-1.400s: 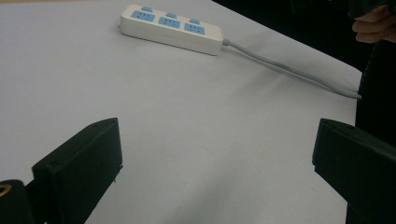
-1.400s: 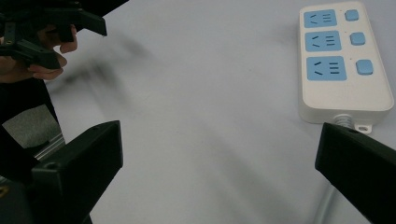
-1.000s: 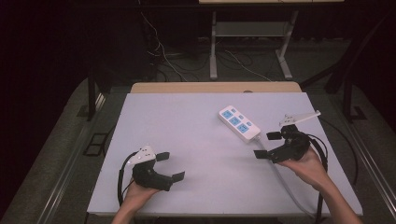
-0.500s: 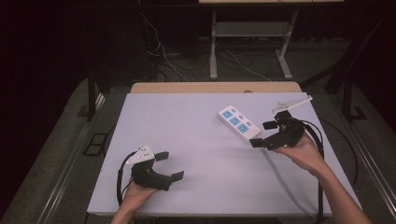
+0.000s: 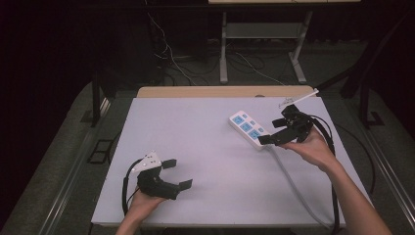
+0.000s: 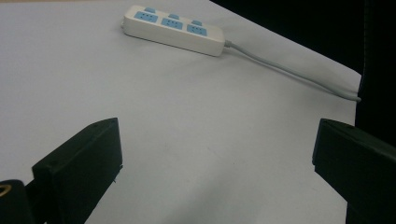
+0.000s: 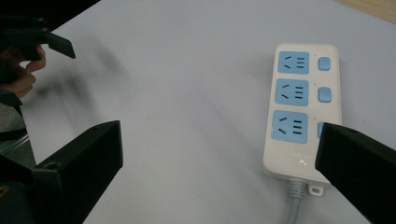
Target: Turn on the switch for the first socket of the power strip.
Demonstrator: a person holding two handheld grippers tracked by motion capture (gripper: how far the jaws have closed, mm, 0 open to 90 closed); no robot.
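Reaching with jaws apart, the right tongs [image 5: 275, 130] hover at the power strip's [image 5: 247, 129] cord end; closing off-centre could skid it. Left tongs [image 5: 177, 174] rest open.

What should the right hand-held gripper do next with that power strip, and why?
Probably ease the right hand-held gripper sideways to straddle the power strip: its jaws stand open, and one jaw sits over the strip's cable end, so the strip is not yet between them.
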